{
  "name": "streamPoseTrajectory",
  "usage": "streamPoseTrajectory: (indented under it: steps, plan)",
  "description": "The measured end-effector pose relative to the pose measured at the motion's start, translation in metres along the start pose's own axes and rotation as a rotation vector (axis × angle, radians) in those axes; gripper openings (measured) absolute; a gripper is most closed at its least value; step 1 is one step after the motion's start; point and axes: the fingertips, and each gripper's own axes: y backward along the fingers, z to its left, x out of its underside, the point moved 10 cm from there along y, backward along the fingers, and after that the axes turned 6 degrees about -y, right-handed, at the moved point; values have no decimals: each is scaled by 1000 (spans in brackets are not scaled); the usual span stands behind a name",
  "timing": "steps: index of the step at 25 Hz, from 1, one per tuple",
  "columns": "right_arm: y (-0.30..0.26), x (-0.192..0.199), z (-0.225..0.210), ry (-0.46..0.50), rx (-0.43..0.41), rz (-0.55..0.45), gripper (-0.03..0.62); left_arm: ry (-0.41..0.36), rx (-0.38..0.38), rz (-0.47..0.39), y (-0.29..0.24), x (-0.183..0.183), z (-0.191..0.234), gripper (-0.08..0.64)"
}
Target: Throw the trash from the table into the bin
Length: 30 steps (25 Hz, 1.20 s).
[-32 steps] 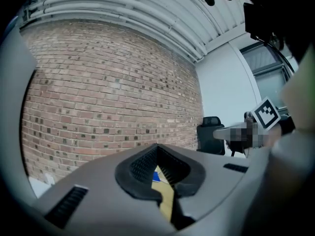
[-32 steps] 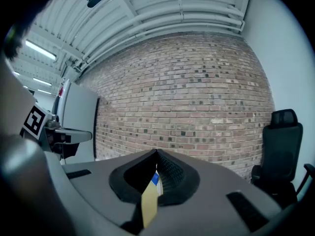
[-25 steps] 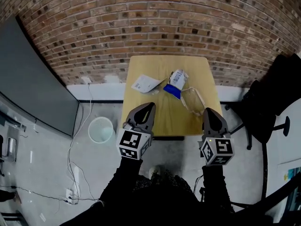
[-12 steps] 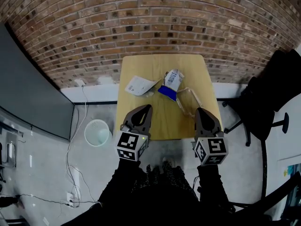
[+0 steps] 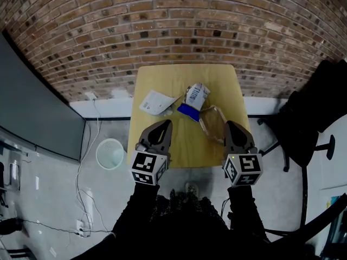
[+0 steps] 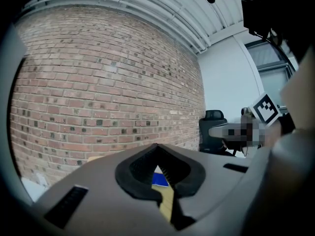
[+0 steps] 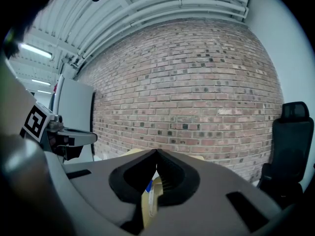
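Risks shoving the clear plastic tray (image 5: pixel 212 122) off the table (image 5: pixel 158 79) by reaching in with left hand-held gripper (image 5: pixel 164 125) and right hand-held gripper (image 5: pixel 232 125) both closed, empty.

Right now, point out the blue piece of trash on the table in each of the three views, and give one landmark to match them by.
Head view: blue trash near the middle of the table, at picture centre.
Left gripper view: blue trash, a small patch low at centre.
Right gripper view: blue trash, a thin sliver low, just left of centre.
Shared landmark: the brick wall behind the table.
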Motion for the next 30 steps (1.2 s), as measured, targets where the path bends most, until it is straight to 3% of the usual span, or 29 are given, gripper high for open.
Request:
streamPoseTrajectory:
  steps: [5,15,16,20,26,30]
  plan:
    - [-11,-3,-13,8,10,34,11,-3,2,7,-13,-3,0,6]
    - [-33,5,-30,-6,-56,76,15,0,10,27,-30,-2,-2,6]
    - [-35,5,-31,-3,-54,82,29,-1,9,28,-30,-2,-2,6]
    - [-48,16,-42,-44,-57,101,250,2,0,36,-33,0,-1,6]
    - [-63,38,-57,-62,-58,188,370,2,-11,52,-35,3,-1,6]
    - [-74,51,-66,-71,-58,249,405,2,-24,60,-35,4,-1,6]
